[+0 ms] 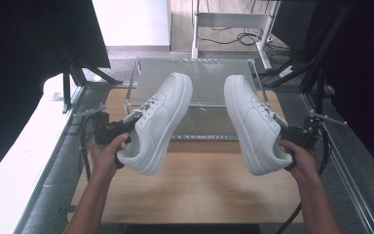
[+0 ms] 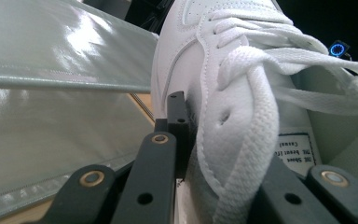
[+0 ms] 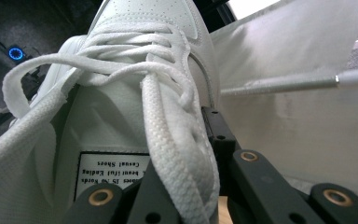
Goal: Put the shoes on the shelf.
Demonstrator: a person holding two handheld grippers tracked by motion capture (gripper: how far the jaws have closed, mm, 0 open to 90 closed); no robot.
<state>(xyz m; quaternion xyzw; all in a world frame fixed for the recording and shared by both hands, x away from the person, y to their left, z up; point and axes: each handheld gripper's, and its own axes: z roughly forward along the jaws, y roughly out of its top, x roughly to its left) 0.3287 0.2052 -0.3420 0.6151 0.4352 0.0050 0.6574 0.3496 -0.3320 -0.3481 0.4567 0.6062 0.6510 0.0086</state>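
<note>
Two white lace-up sneakers hang in the air over the table, soles turned toward each other. My left gripper (image 1: 126,127) is shut on the lace-side wall of the left sneaker (image 1: 158,122), toe pointing away. In the left gripper view, one black jaw presses the outside of that sneaker (image 2: 200,56) and the other sits inside by the tongue label; the left gripper (image 2: 223,154) pinches the eyelet strip. My right gripper (image 1: 285,130) is shut the same way on the right sneaker (image 1: 253,122). In the right gripper view, the right gripper (image 3: 186,163) clamps the laced edge of this sneaker (image 3: 140,28).
A low metal-framed rack with a silvery shelf (image 1: 195,78) stands at the far half of the wooden table (image 1: 199,190), just beyond the toes. Black drapes flank both sides. A white desk frame (image 1: 229,22) and cables sit on the floor behind.
</note>
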